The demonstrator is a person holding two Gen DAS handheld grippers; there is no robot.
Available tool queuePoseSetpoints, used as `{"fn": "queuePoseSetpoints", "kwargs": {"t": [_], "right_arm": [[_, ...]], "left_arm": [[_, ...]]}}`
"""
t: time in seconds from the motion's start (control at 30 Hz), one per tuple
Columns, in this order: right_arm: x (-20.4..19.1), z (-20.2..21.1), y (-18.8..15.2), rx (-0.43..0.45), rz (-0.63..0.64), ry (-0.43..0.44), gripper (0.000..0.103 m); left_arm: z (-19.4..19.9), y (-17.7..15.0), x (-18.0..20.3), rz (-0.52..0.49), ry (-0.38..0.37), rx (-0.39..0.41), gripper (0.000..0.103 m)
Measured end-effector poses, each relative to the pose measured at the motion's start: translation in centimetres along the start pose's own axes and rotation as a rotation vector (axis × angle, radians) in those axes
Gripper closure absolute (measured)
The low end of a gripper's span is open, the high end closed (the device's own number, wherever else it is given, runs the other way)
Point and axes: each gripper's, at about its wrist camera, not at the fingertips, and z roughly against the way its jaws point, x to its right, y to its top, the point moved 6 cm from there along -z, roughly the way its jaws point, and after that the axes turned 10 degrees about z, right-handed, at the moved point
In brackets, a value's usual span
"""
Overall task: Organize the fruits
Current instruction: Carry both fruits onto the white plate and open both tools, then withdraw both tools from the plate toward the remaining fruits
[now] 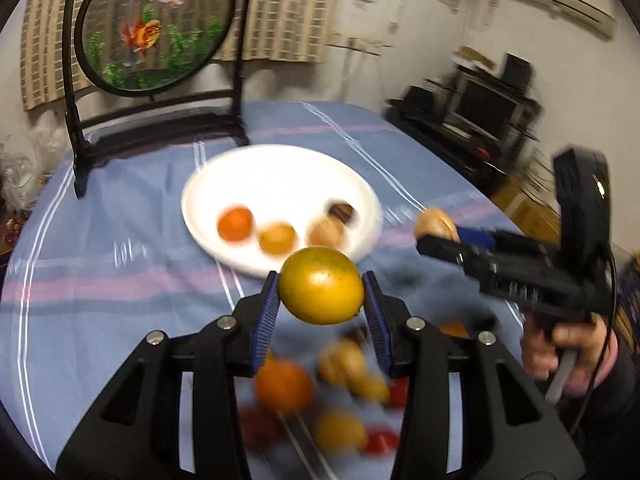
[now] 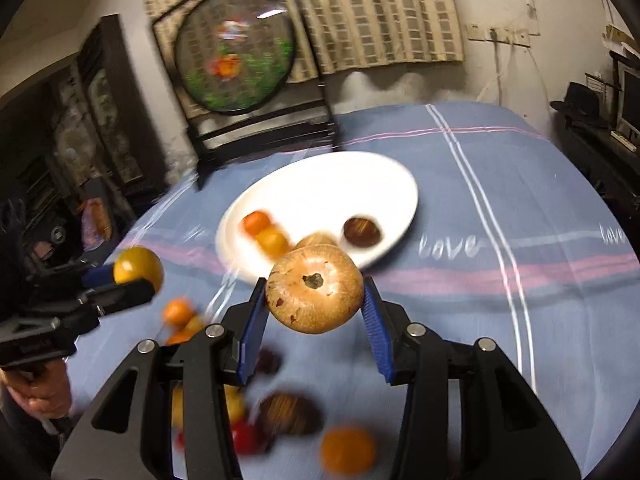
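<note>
1. Over the blue striped surface [image 1: 100, 248], seen from the left wrist, the left tongs [image 1: 321, 300] tilt downward and pinch a yellow-green citrus fruit [image 1: 321, 285] between their blue pads, held clear of the cloth just short of the white plate [image 1: 280, 184].
2. At the right edge of that view, the right tongs [image 1: 438, 236] reach in level from the side, gripped by a hand [image 1: 568, 356] low in the corner; they carry a tan fruit [image 1: 435, 224], half hidden by the black finger.
3. Four fruits on the plate and the loose fruits [image 1: 320, 396] below the tongs are smeared by blur, so their kinds are hard to tell.
4. From the right wrist, the right tongs [image 2: 315, 300] also slant down, clamped on the tan speckled fruit [image 2: 315, 289], its dark stem pit facing the camera, near the plate rim [image 2: 400, 176].
5. Far left, the left tongs [image 2: 128, 280] hold the yellow fruit [image 2: 138, 266]; the hand [image 2: 36, 400] behind them is cut off by the frame.
6. Scattered fruits [image 2: 348, 454] beneath are blurred.
</note>
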Motion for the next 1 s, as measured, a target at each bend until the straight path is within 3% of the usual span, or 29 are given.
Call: {"fn": "queuePoseSetpoints", "kwargs": {"t": [0.1, 0.27, 0.6, 0.73, 0.9, 1.0], "right_arm": [[1.5, -3.8, 2.1, -0.021, -0.032, -0.013, 0.056], [2.9, -8.0, 3.4, -0.069, -0.033, -0.027, 0.057], [3.8, -11.9, 3.8, -0.135, -0.014, -0.009, 0.056], [3.5, -12.1, 4.3, -0.15, 0.012, -0.018, 0.055], [3.3, -9.2, 4.6, -0.103, -0.004, -0.002, 0.05], [2.5, -6.5, 4.3, -0.066, 0.008, -0.005, 0.049]], "left_arm": [[-4.4, 3.5, -1.0, 0.014, 0.052, -0.009, 0.061], [-10.6, 6.1, -2.0, 0.031, 0.09, -0.065, 0.061], [-15.6, 5.5, -3.2, 0.019, 0.143, -0.173, 0.06], [-15.9, 5.6, -3.1, 0.008, 0.163, -0.168, 0.058], [-12.9, 6.1, -3.0, 0.043, 0.17, -0.097, 0.027], [-9.7, 5.8, -2.4, 0.033, 0.17, -0.038, 0.016]]}}
